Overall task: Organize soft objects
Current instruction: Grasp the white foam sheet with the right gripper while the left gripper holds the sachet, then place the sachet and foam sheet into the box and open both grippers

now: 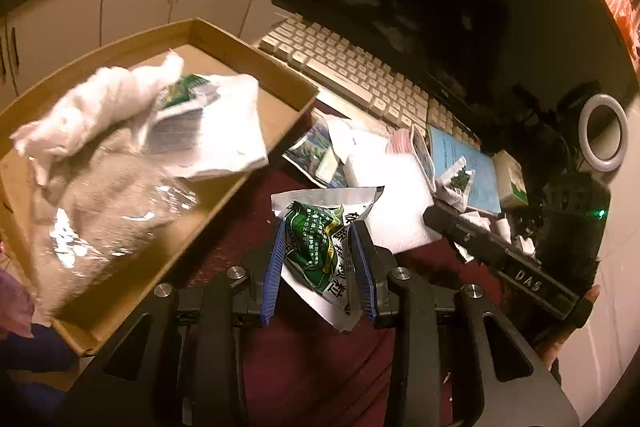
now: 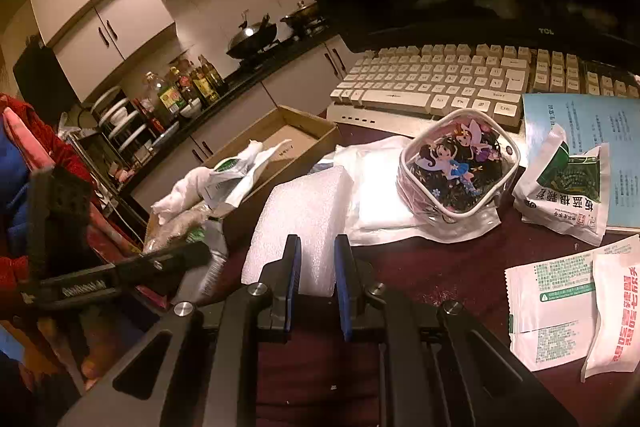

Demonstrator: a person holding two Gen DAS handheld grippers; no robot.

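Soft objects, partly sorted. A green-printed sachet (image 1: 316, 243) is gripped between the blue pads of the left gripper (image 1: 320, 247), its crumpled silver top edge standing up ahead of the jaws and its lower corner hanging below them. Ahead and to the left of these jaws a shallow cardboard box (image 1: 276, 75) is seen, holding a white cloth (image 1: 96, 107), a torn white-and-green packet (image 1: 212, 123) and a clear plastic bag of grey material (image 1: 100, 207).

A white foam block (image 2: 304, 219) is clasped at its near end by the right gripper (image 2: 316, 283), whose jaws are clenched against its sides; the block lies on the dark red surface (image 2: 440, 275) and extends forward from the jaws. Ahead and to the right of these jaws a clear zip pouch with cartoon figures (image 2: 456, 167) rests on a flat white plastic bag (image 2: 380, 211). Further right a second green sachet (image 2: 568, 191) is recorded, and nearer, to the right of the jaws, two flat white packets (image 2: 568, 307). A white keyboard (image 2: 432, 83) lies beyond, at the far edge.
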